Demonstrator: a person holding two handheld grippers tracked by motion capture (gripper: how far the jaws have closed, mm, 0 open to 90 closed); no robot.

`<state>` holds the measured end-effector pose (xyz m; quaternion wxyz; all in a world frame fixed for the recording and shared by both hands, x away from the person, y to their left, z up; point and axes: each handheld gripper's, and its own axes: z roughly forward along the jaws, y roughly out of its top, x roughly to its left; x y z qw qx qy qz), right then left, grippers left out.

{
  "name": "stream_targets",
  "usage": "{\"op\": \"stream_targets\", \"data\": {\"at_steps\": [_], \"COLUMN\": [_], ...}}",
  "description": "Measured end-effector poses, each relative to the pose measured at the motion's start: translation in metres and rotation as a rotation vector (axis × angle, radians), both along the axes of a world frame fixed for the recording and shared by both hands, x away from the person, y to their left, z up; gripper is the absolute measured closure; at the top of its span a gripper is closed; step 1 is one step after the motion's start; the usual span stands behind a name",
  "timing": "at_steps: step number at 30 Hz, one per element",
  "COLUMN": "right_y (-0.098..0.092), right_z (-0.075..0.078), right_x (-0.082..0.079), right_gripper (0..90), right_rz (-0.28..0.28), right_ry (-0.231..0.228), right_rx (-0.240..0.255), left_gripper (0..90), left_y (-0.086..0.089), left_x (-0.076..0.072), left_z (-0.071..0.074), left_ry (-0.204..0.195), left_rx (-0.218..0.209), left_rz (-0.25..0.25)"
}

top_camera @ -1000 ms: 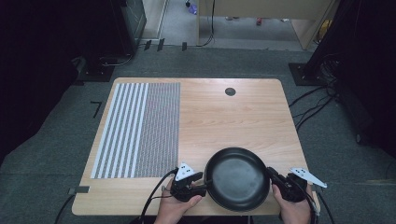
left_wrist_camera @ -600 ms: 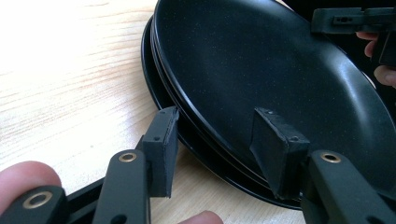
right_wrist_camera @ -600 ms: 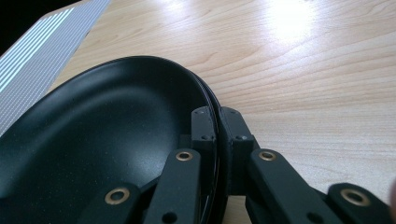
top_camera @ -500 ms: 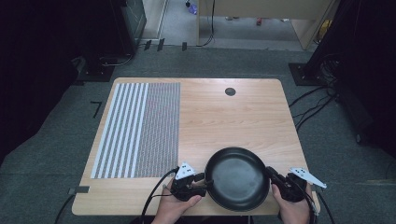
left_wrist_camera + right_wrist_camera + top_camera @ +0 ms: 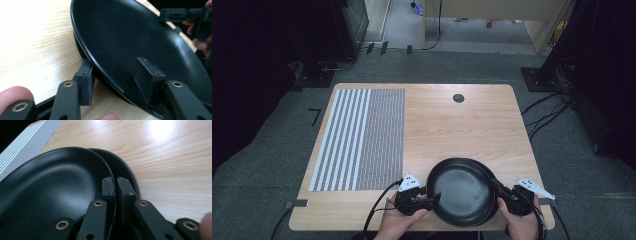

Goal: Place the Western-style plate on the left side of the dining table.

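— What's going on at the near edge of the counter (image 5: 452,125)?

— Two black plates, stacked. The upper plate (image 5: 462,190) sits askew on the lower plate (image 5: 126,173), whose rim peeks out on the far right side. Both lie at the front of the counter, between the person's hands, well apart from the striped mat (image 5: 359,137).

— And the tongs?

— The right tongs (image 5: 115,185) are pinched tight on the upper plate's rim, one jaw inside it, one outside, with the lower plate's rim just beyond. The left tongs (image 5: 117,75) stand partly open across the opposite rim: one pad (image 5: 147,75) lies against the upper plate's inner face, the other pad (image 5: 86,80) sits outside at the edge. Whether that outer pad truly presses, I can't tell; it looks like a straddle more than a grip.

— So which step is this?

— Looks to me like separating the stack, with the top plate being secured from both sides before lifting.

— What does the next move need?

— I'd say the left tongs must close firmly on the upper rim alone. Then both hands should rise together, level, so the lower plate stays behind.
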<state>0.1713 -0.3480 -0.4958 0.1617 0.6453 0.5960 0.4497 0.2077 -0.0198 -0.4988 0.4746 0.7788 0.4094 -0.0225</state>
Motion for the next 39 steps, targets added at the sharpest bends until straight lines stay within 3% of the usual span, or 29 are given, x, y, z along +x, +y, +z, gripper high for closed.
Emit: {"op": "stream_targets", "data": {"at_steps": [5, 8, 10, 18, 21, 25, 29, 30, 35, 36, 39], "right_y": [0.000, 0.000, 0.000, -0.002, 0.000, 0.002, 0.001, -0.001, 0.001, -0.001, -0.001], "right_z": [-0.002, -0.007, -0.007, -0.014, -0.016, -0.018, -0.017, -0.016, -0.011, -0.012, -0.012], "right_x": [0.001, 0.002, 0.002, 0.000, 0.000, 0.001, 0.001, -0.001, -0.002, -0.002, -0.002], "right_gripper": [85.9, 83.5, 83.4, 79.3, 77.8, 78.0, 80.3, 82.5, 83.6, 84.3, 84.1], "right_rz": [0.009, 0.002, 0.000, -0.005, -0.005, -0.027, -0.057, -0.074, -0.099, -0.115, -0.114], "right_ry": [0.002, 0.021, 0.024, 0.071, 0.074, 0.078, 0.096, 0.073, 0.055, 0.070, 0.068], "right_rx": [0.041, 0.093, 0.099, 0.199, 0.211, 0.234, 0.287, 0.336, 0.352, 0.401, 0.405], "left_gripper": [57.1, 57.9, 57.9, 58.6, 59.0, 59.7, 61.4, 63.8, 65.4, 65.7, 66.3], "left_y": [0.009, 0.009, 0.008, 0.012, 0.014, 0.015, 0.015, 0.015, 0.017, 0.018, 0.018], "left_x": [0.006, 0.006, 0.006, 0.006, 0.007, 0.009, 0.009, 0.009, 0.010, 0.010, 0.011], "left_z": [0.001, 0.003, 0.003, 0.004, 0.004, 0.004, 0.007, 0.007, 0.004, 0.004, 0.005], "left_ry": [0.051, 0.036, 0.032, 0.044, 0.063, 0.082, 0.101, 0.109, 0.143, 0.150, 0.158], "left_rx": [-0.044, -0.025, -0.022, -0.034, -0.044, -0.054, -0.039, -0.038, -0.065, -0.067, -0.069], "left_rz": [0.003, 0.009, 0.006, 0.001, -0.005, -0.019, -0.021, -0.023, -0.025, -0.025, -0.024]}}
